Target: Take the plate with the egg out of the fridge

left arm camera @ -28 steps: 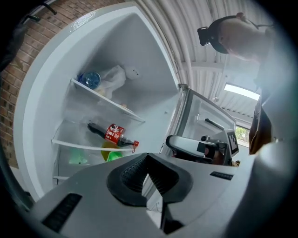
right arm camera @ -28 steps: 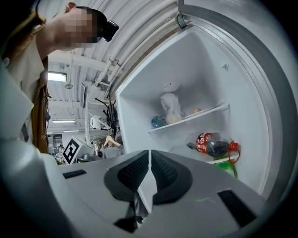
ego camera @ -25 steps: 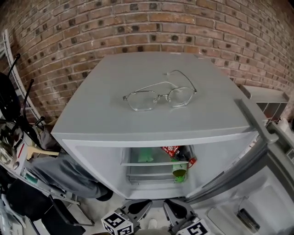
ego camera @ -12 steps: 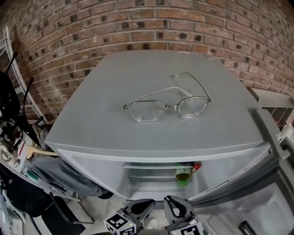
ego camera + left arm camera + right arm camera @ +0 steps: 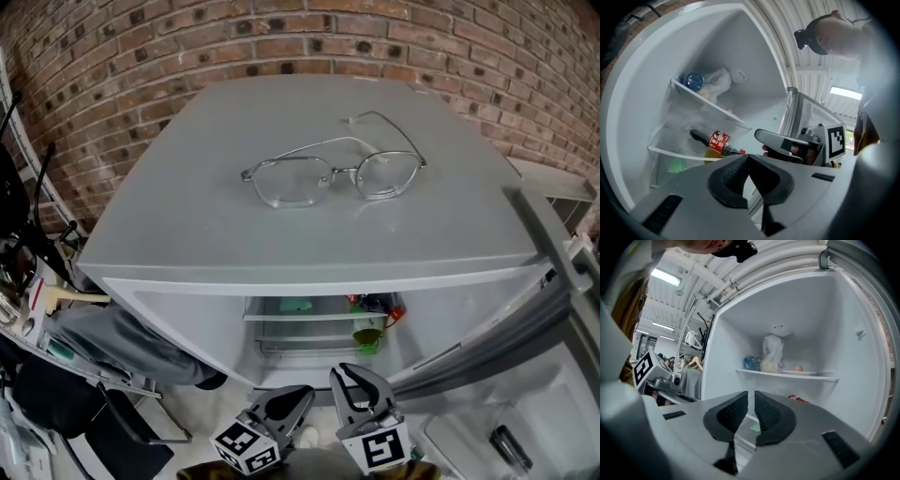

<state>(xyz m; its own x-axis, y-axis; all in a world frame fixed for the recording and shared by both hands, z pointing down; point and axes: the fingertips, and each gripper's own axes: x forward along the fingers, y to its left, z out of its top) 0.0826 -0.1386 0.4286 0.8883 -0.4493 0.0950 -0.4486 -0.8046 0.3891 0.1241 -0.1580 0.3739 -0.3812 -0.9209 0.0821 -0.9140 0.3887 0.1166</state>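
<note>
Step in hand (judged): approach. The plate has not yet been reached.

Left gripper [image 5: 747, 157]: jaws pressed together at the tips, nothing held. Right gripper [image 5: 751, 397]: jaws all but together with a thin slit between them, nothing in it. The 2 grippers are held low, side by side, just outside the open fridge [image 5: 187, 216].

Plate [image 5: 806, 373] with egg [image 5: 799, 368]: on the upper shelf [image 5: 761, 371], above, ahead and to the right of the right gripper, well apart from it. It is not made out in the left gripper view.

Grasp notes:
- The right jaws are to be spread before the shelf is reached, then raised to rim height and closed on the near rim.
- The plate is to be kept level on withdrawal, as the egg looks free to roll.
- The left gripper can be brought under the plate as support once it is past the shelf edge.

Edges and room:
- A bag [image 5: 773, 352] and a bottle [image 5: 749, 363] stand left of the plate, the bag just beside it.
- The side wall is near on the plate's right, so straight frontal entry is judged clearest.
- The door [image 5: 525, 319] stands open to the right of the right gripper, so the pull-back path is better kept left of it.
</note>
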